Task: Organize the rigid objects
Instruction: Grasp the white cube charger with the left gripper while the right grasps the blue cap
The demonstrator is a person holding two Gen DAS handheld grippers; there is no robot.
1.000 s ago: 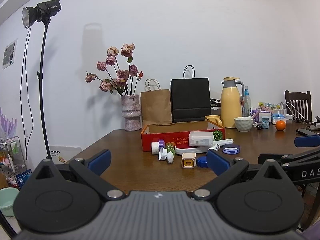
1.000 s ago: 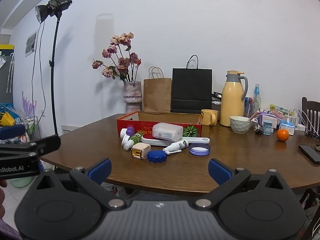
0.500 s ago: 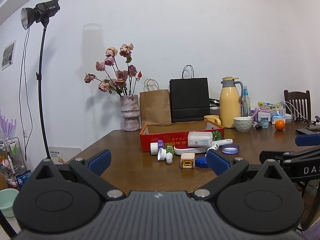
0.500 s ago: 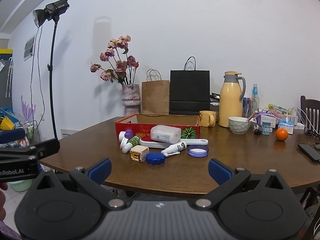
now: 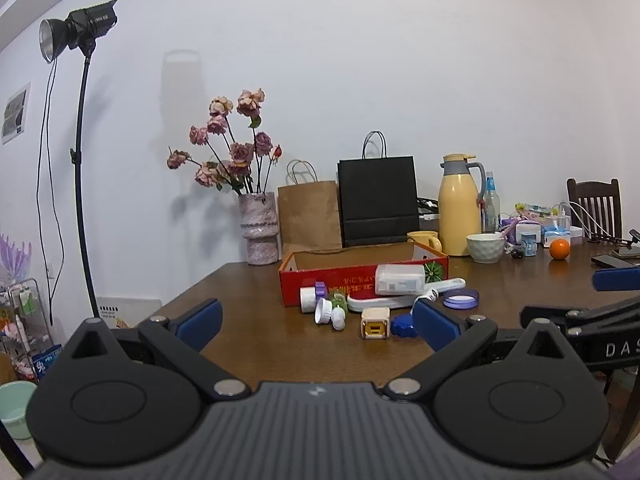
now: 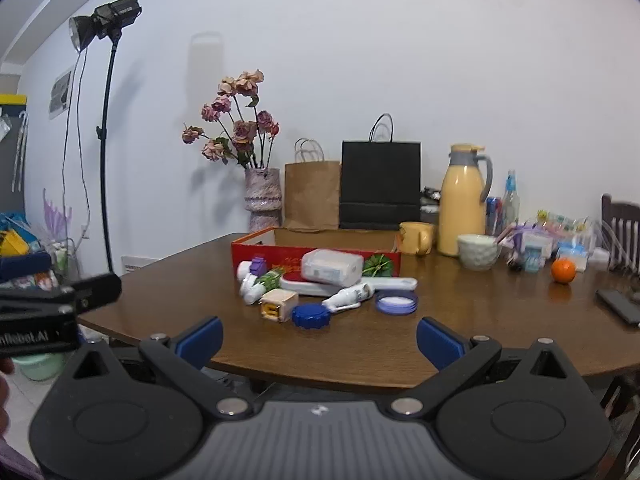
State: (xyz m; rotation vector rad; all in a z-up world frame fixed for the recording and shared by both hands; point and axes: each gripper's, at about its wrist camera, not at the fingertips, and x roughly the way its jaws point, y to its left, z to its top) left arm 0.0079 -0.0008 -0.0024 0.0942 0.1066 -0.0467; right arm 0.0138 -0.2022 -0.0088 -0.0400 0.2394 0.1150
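Right now both grippers hang short of the brown wooden table (image 5: 248, 344), nothing in either. Left gripper (image 5: 316, 320): blue-padded fingers spread wide, empty. Right gripper (image 6: 318, 338): same, wide apart, empty, w/ table edge just ahead of it.

Task clutter sits mid-table in front of the red open cardboard box (image 6: 280, 250): clear rectangular plastic case (image 6: 331, 267) resting on a flat white tray (image 6: 360, 285), cream cube charger (image 6: 279, 305) touching the blue scalloped lid (image 6: 311, 316), small white bottle (image 6: 348, 298) beside them, blue-rimmed round lid (image 6: 396, 303) to the right. Orange fruit (image 6: 563, 271) well apart, far right.
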